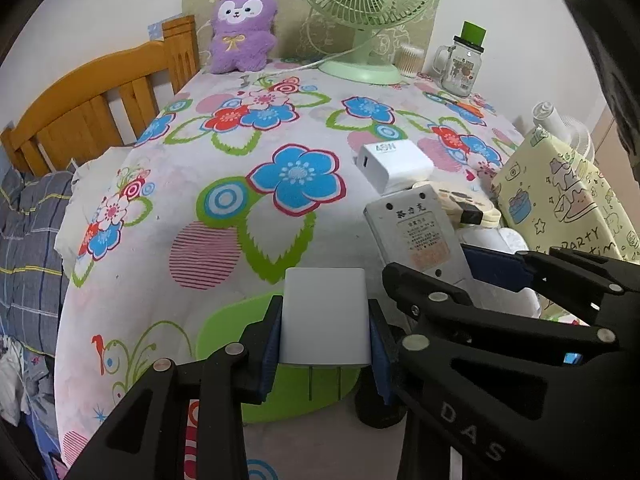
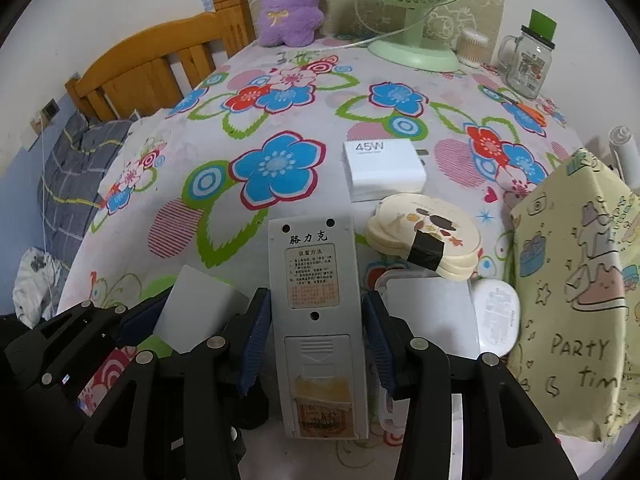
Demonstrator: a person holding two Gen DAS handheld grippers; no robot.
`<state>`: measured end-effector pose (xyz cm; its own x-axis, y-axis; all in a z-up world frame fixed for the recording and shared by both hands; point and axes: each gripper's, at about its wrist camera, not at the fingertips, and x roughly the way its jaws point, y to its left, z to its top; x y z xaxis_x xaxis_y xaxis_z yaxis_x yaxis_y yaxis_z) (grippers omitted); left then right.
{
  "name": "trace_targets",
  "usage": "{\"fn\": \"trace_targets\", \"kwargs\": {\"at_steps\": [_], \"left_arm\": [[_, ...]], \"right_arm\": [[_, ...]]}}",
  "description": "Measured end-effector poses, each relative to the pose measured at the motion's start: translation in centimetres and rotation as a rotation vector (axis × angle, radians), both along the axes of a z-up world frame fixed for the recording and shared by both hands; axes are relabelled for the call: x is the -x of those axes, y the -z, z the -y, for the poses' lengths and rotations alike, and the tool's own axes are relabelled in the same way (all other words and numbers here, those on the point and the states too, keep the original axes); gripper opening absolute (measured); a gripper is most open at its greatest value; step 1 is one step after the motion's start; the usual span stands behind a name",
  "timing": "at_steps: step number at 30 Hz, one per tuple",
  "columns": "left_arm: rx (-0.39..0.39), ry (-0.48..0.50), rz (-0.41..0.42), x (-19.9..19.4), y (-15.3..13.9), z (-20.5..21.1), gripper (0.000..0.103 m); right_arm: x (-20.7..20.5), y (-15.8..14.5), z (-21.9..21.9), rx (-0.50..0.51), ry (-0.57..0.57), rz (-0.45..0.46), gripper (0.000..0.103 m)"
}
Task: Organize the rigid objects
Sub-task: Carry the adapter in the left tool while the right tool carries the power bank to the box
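Observation:
My left gripper is shut on a white charger block, its blue pads against both sides and its prongs toward the camera, just above the flowered tablecloth. My right gripper is shut on a grey remote control held back side up, label and battery cover showing. In the left wrist view the remote sits right of the charger block, with the right gripper's fingers on it. The right wrist view shows the charger block to the remote's left.
A white 45W charger lies beyond the remote. To the right are a stack of cream coasters, a flat grey box, a small white case and a yellow gift bag. Fan, glass jar and purple plush stand at the back.

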<state>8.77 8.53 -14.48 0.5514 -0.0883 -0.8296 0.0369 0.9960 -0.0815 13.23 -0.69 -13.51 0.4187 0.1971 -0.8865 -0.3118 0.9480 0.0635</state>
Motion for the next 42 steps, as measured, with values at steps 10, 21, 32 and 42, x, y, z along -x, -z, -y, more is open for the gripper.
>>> {"fn": "trace_targets", "kwargs": {"at_steps": [10,21,32,42], "left_arm": [[-0.021,-0.008,0.048,0.6,-2.1,0.7,0.04],[-0.034,-0.001,0.121,2.0,-5.0,2.0,0.04],[-0.046,0.028,0.182,3.1,-7.4,3.9,0.04],[-0.054,0.046,0.22,3.7,-9.3,5.9,0.04]], "right_arm": [[1.0,-2.4,0.8,-0.037,0.0,0.046,0.049],[2.8,-5.5,2.2,-0.071,0.01,0.118,0.048],[4.3,-8.0,4.2,-0.083,0.036,0.177,0.048],[5.2,-10.1,6.4,-0.094,0.058,0.223,0.049]]}}
